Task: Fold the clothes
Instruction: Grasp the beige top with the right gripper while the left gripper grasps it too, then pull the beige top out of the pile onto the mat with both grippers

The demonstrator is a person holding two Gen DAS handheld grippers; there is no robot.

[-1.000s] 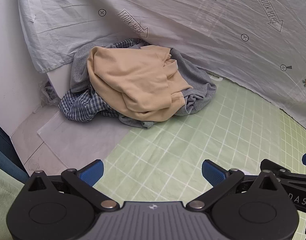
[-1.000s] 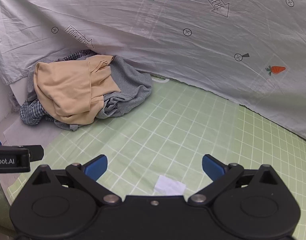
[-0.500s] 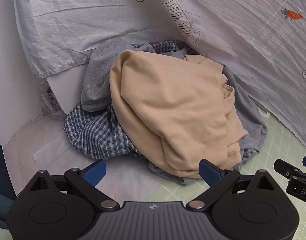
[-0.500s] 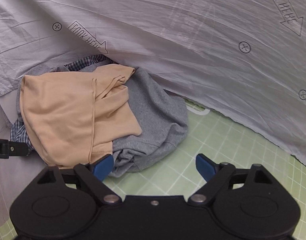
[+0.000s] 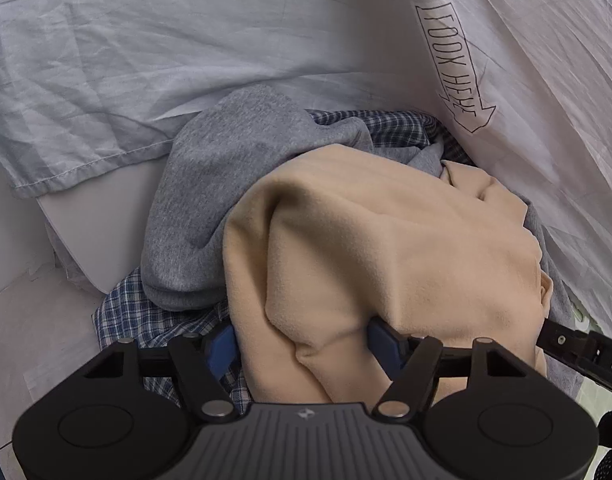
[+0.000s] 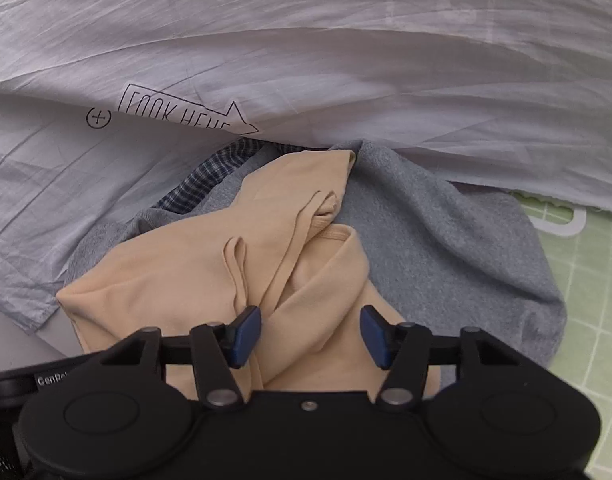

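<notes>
A heap of clothes lies against the draped sheet. On top is a beige garment (image 5: 385, 248) (image 6: 178, 280). It rests on a grey sweatshirt (image 5: 226, 184) (image 6: 445, 240) and a blue plaid shirt (image 5: 146, 316) (image 6: 210, 176). My left gripper (image 5: 302, 346) is open, its blue pads on either side of a fold at the beige garment's near left edge. My right gripper (image 6: 310, 335) is also open, narrowed around a beige fold near the neckline and straps. Neither pair of pads visibly pinches the cloth.
A wrinkled white sheet (image 5: 186, 48) (image 6: 345, 80) printed with arrows and crosses hangs right behind the heap. A green grid mat (image 6: 585, 280) lies to the right. A white board (image 5: 98, 232) sits under the heap's left side, and a white plastic handle (image 6: 561, 224) at the sheet's edge.
Both grippers have moved forward from over the green mat onto the heap. Their fingers have narrowed and now straddle folds of the beige garment.
</notes>
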